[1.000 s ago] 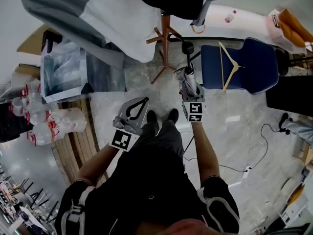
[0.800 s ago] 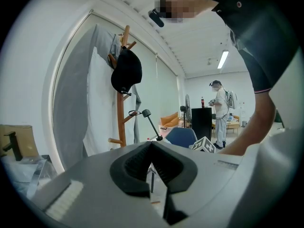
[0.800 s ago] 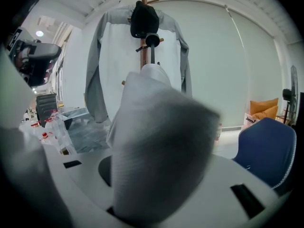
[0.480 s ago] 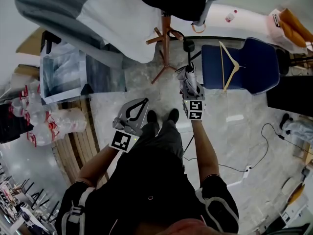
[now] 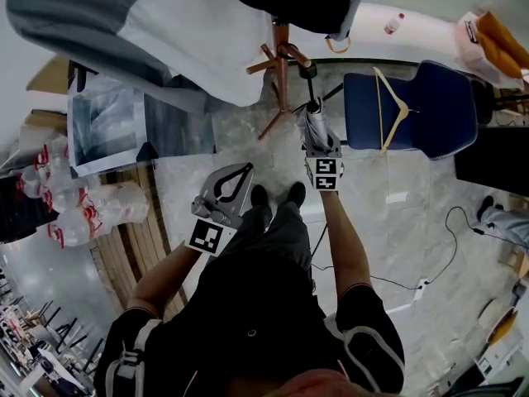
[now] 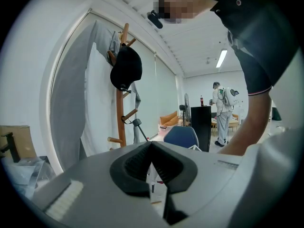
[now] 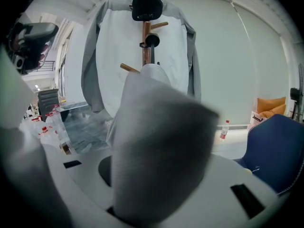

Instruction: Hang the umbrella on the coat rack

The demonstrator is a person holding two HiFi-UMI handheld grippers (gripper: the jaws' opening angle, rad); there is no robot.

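The right arm reaches forward, and the right gripper is clamped on the folded umbrella, its handle close to a peg of the coat rack. The left arm stays bent at the side; the left gripper has its jaws together, holding nothing

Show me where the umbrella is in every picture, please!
Head view: the umbrella is right of centre, with its handle toward the coat rack.
Left gripper view: only its black handle shows, beside the coat rack.
Right gripper view: big and blurry in the middle.
Shared landmark: the wooden coat rack.
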